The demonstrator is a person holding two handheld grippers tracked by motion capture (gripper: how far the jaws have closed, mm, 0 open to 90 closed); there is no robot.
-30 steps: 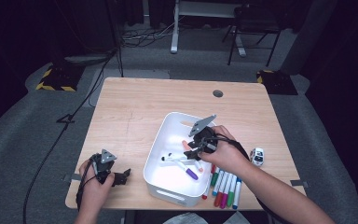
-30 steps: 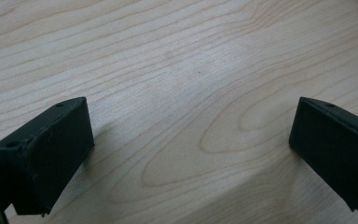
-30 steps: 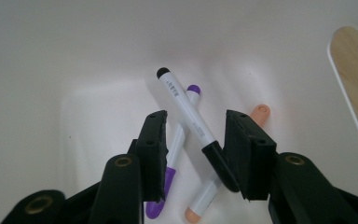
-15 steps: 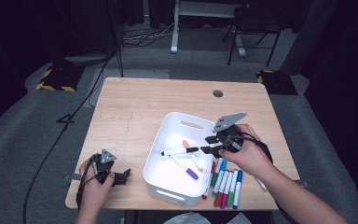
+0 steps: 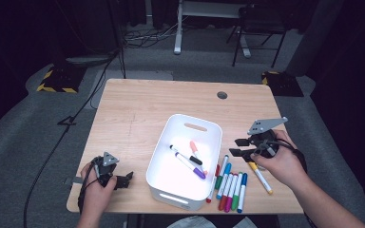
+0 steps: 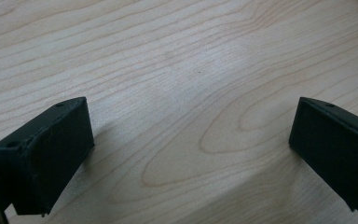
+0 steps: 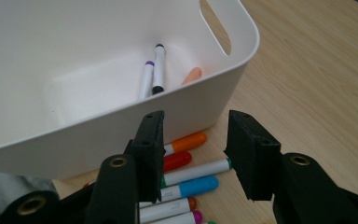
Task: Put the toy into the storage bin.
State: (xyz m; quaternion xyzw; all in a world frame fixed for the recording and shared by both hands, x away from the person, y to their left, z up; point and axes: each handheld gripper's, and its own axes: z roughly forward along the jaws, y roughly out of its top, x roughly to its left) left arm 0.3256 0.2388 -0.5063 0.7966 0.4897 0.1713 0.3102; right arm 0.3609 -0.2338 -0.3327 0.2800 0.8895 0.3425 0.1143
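Now, against the frame a second back, my right gripper (image 5: 238, 147) had left the white bin (image 5: 167, 189) and come out to the right, past the bin's right wall, over the row of markers (image 5: 228, 185) on the table (image 5: 138, 114). Its jaws had just been opening a little; they stood partly apart with nothing between them, as the right gripper view showed (image 7: 193, 156). The left gripper (image 5: 125, 179) sat where it had been, near the left front corner of the table.

Three markers lay in the bin: a black-capped one (image 5: 184, 156), a purple-capped one (image 5: 191, 167) and an orange one (image 5: 194, 148). The first two ran on a diagonal, caps toward the near right; the orange one lay closer to a far-to-near line. The loose markers outside lay side by side just right of the bin, long axes running near to far with a slight lean to the right. One yellow-tipped marker (image 5: 259, 176) lay apart on the right, partly under my right hand (image 5: 278, 161).

The right hand held its gripper about level, jaws pointing left toward the bin. The left hand (image 5: 95, 183) rested low at the table edge, its gripper pointing right, jaws wide over bare wood (image 6: 191, 140).
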